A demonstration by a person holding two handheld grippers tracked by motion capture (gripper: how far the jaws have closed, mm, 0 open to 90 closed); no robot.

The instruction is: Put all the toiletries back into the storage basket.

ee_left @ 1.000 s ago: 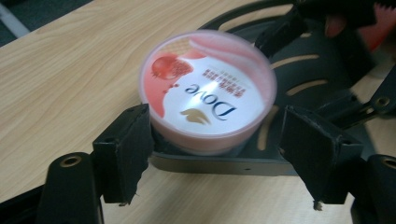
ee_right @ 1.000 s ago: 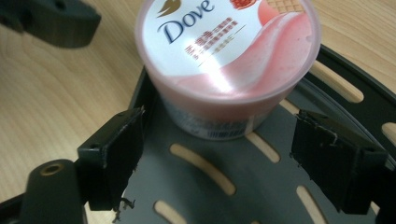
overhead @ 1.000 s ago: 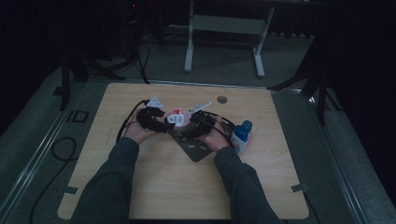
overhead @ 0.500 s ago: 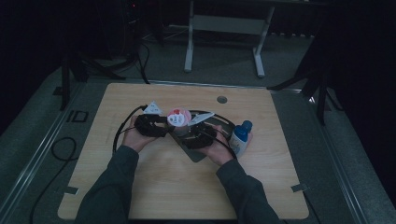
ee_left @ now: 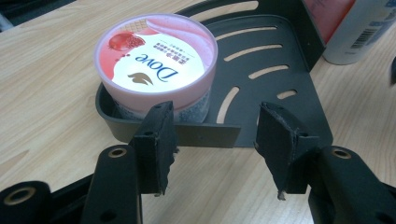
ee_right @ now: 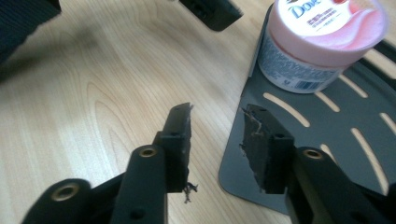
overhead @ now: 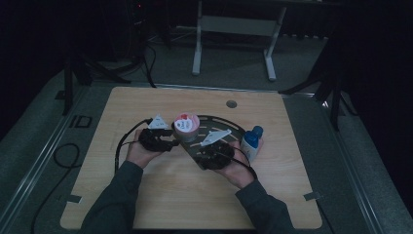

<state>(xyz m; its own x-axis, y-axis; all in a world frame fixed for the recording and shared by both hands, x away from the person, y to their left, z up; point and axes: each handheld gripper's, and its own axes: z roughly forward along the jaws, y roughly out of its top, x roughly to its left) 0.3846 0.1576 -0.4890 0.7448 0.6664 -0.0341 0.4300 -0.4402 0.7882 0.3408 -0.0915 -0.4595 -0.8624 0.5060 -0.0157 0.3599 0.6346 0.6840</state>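
Since the earlier frame both hands have pulled a little back toward the person and apart; the left gripper (overhead: pixel 165 141) now sits beside the pink tub (overhead: pixel 186 124) and not over it, and the right gripper (overhead: pixel 210 150) is lower on the tray (overhead: pixel 229 127).

On the desk (overhead: pixel 146 102) lies a dark slotted tray with a low rim. The tub, with "Dove" on its lid, stands upright in the tray's corner, against the rim. A white bottle (overhead: pixel 251 142) with a blue cap stands just beside the tray's right edge.

In the left gripper view the fingers (ee_left: pixel 158 140) are wide open and hold nothing. They sit just before the rim of the tray (ee_left: pixel 280 70), near the tub (ee_left: pixel 156 65), with bare wood under them. The gap between them faces the rim; I cannot tell if one finger touches it.

In the right gripper view the fingers (ee_right: pixel 180 140) are partly open and hold nothing. One finger is over the desk (ee_right: pixel 93 93), the other over the edge of the tray (ee_right: pixel 327 130), so the edge lies between them. The tub (ee_right: pixel 322 37) stands farther along the tray, well apart from these fingers.
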